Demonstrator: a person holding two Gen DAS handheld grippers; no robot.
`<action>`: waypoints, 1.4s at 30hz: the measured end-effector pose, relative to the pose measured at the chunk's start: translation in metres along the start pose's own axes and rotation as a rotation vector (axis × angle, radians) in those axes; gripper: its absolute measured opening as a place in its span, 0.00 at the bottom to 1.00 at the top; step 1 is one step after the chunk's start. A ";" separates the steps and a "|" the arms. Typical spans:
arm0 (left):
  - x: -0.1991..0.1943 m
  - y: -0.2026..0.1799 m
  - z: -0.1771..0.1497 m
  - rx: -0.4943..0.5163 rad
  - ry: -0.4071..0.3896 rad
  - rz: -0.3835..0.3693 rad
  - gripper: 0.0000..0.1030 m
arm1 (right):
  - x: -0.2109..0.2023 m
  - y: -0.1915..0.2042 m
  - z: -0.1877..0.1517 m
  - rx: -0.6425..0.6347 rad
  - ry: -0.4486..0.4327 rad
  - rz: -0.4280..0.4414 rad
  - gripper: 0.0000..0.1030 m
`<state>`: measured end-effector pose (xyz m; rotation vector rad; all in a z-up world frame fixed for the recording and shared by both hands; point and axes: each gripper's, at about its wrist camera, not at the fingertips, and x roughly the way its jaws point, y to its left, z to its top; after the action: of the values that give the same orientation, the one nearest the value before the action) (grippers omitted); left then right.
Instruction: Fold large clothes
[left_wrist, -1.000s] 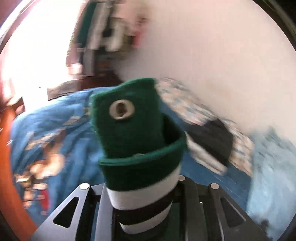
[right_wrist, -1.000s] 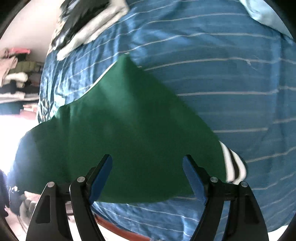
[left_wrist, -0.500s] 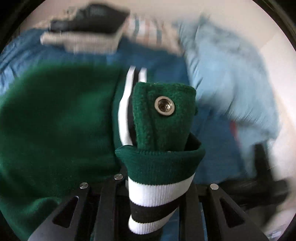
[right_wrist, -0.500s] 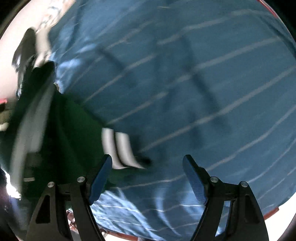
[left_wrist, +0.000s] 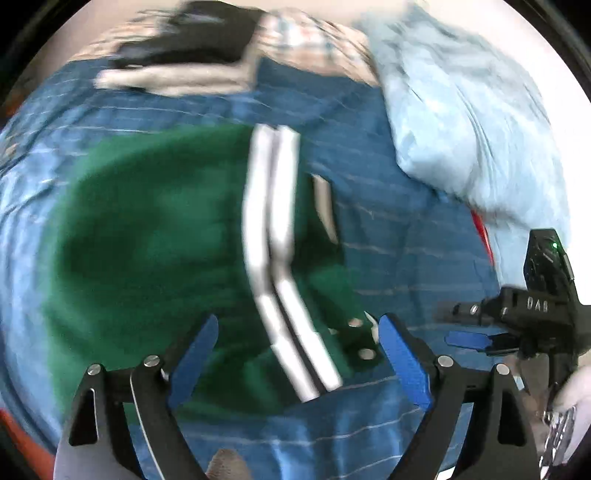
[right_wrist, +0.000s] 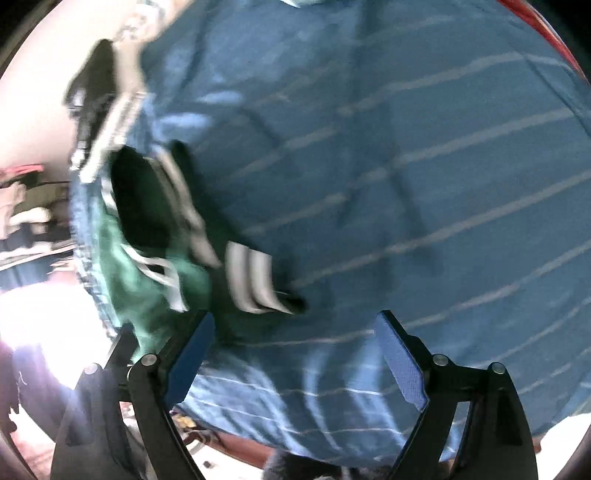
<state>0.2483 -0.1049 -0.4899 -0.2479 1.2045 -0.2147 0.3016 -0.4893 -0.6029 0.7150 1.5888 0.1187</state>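
Left wrist view: the left gripper (left_wrist: 297, 354) has its blue-padded jaws spread wide and holds nothing, poised over the green garment (left_wrist: 147, 243) lying on the blue striped bedsheet (left_wrist: 406, 229). Its white-and-black striped cuff (left_wrist: 277, 251) runs between the jaws. The right gripper (right_wrist: 293, 349), also spread and empty, hangs above bare sheet, with the garment off to its left. A pale blue pillow (left_wrist: 465, 122) lies beyond.

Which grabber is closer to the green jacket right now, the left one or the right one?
Left. The left gripper hangs open right over the green jacket. The right gripper is open above the blue bedsheet, jacket off to its side.
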 end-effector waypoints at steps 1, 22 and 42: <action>-0.012 0.012 -0.001 -0.035 -0.027 0.039 0.86 | 0.001 0.011 0.004 -0.011 0.007 0.045 0.87; 0.029 0.277 -0.115 -0.608 -0.028 0.551 1.00 | 0.103 0.119 0.083 -0.095 0.001 0.083 0.02; -0.026 0.289 -0.055 -0.619 -0.029 0.576 1.00 | 0.075 0.102 0.049 -0.069 0.044 0.140 0.02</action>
<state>0.1966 0.1742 -0.5726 -0.4244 1.2398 0.6711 0.3860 -0.3866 -0.6276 0.7745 1.5684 0.2925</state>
